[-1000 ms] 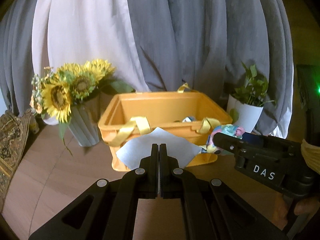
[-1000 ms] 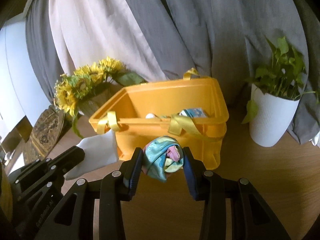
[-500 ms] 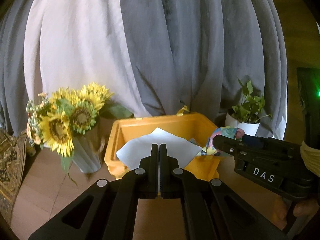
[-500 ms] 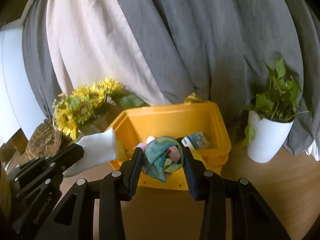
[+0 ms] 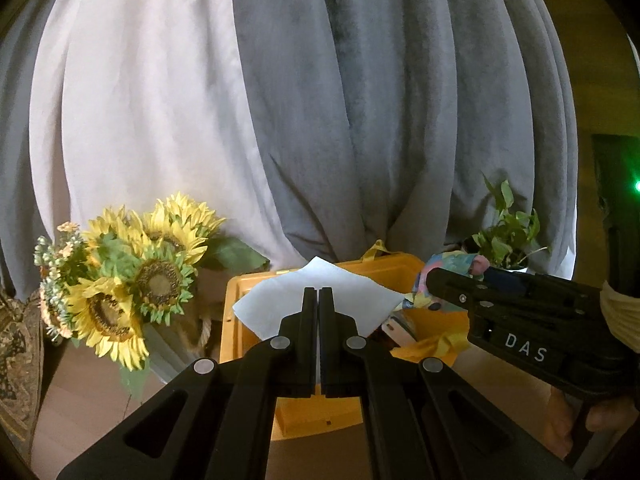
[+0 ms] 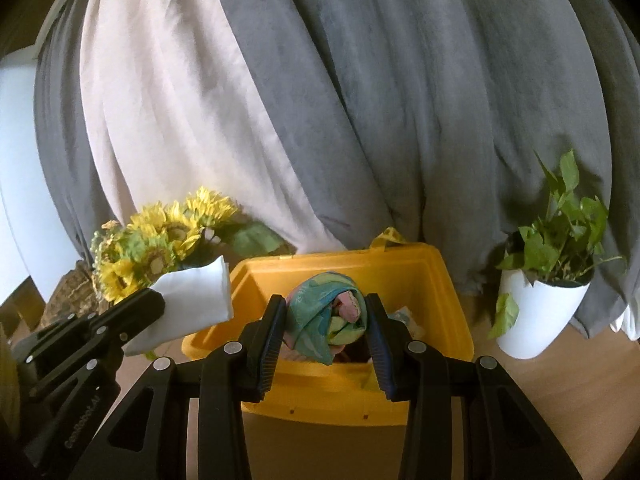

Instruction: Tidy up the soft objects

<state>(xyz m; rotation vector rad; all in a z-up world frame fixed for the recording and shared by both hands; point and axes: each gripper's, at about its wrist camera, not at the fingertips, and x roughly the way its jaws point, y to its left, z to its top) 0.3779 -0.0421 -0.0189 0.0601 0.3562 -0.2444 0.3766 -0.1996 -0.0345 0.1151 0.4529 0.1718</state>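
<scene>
A rolled multicoloured cloth [image 6: 326, 330] sits clamped between the right tongs [image 6: 326, 344], above the open yellow basket [image 6: 448, 280]. A white cloth [image 5: 316, 304] is pinched in the left tongs [image 5: 319, 340] – clenched tight – over the basket's left side. Sunflowers [image 5: 132, 280] and 1 potted plant [image 6: 548, 280] flank the basket on the wooden counter [image 6: 580, 380].

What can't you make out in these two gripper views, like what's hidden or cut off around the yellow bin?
- Yellow bin contents: in the right wrist view the colourful cloth bundle and right gripper cover most of the inside; one pale item shows, too small to identify.
- Bin's near wall: in the left wrist view the left gripper and white cloth hide it.
- Sunflower vase: mostly hidden behind blooms.
- Person: only a hand, cut off at the edge.
</scene>
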